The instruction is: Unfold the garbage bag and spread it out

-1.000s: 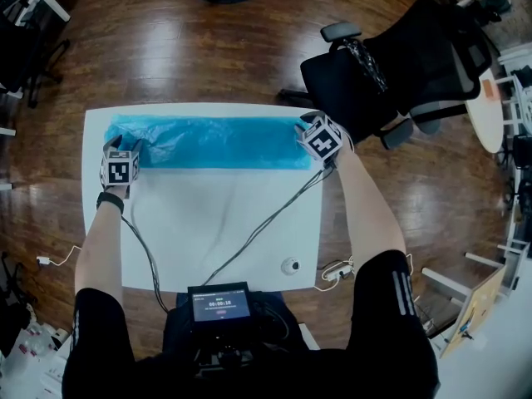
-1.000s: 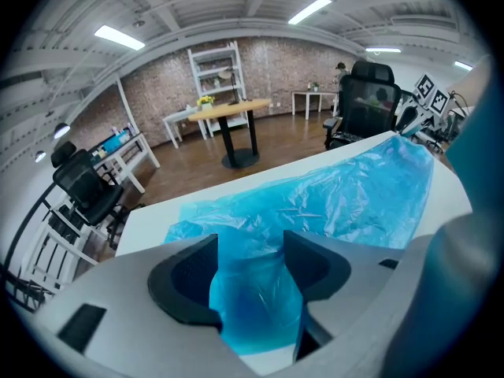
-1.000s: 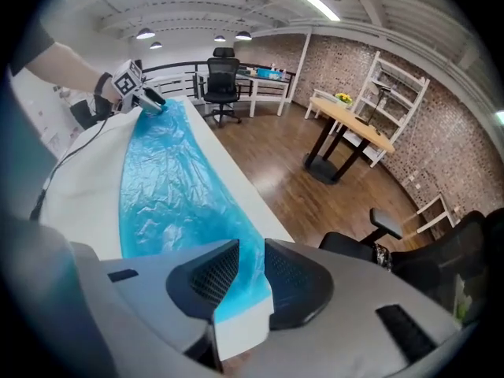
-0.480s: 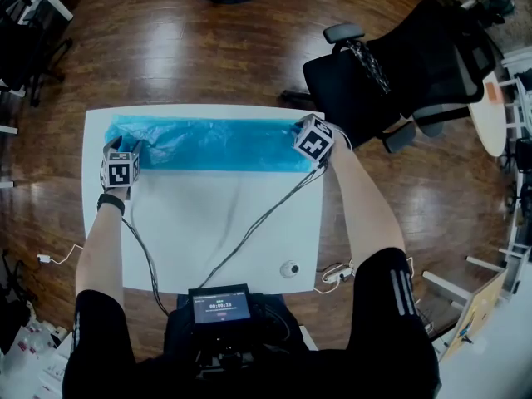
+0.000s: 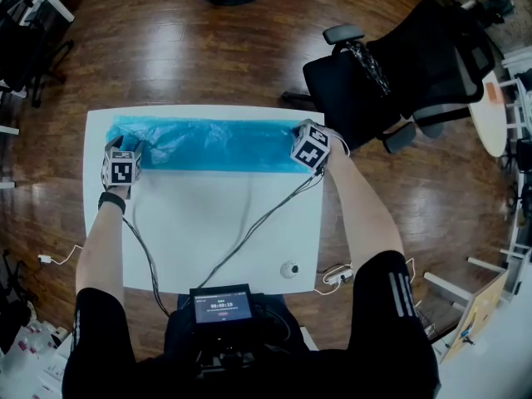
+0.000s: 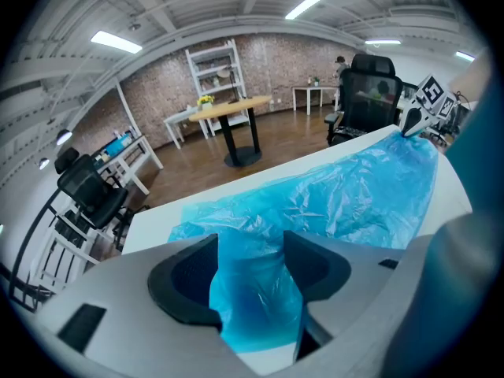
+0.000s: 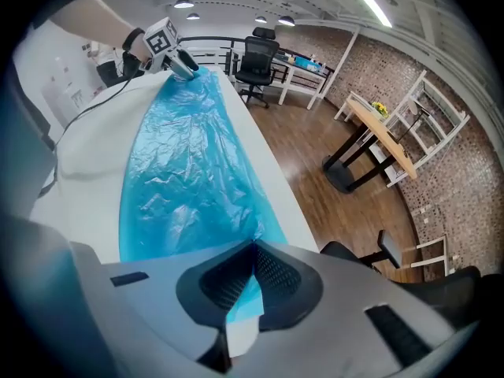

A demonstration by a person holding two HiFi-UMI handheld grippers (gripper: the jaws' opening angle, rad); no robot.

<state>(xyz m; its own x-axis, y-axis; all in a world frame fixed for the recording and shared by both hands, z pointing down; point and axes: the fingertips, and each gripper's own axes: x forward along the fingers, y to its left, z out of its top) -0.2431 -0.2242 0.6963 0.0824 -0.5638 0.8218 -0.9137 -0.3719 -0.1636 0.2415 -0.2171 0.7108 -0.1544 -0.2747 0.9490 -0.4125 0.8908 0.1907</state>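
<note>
Head view: the blue bag [image 5: 216, 144] lies as a long crumpled strip along the far edge of the white table [image 5: 208, 223]. The left gripper [image 5: 125, 150] sits at its left end, the right gripper [image 5: 306, 142] at its right end. Cables [image 5: 258, 223] cross the table toward the person. A black chair [image 5: 391, 65] stands beyond the right corner.

Left gripper view: the left gripper [image 6: 250, 246] has its jaws partly apart, clamped on a bunched fold of the bag [image 6: 346, 187], which stretches away over the table [image 6: 236, 183].

Right gripper view: the right gripper [image 7: 252, 250] has just closed its jaws; they meet at the tips, pinching the bag's [image 7: 189, 172] near edge.
</note>
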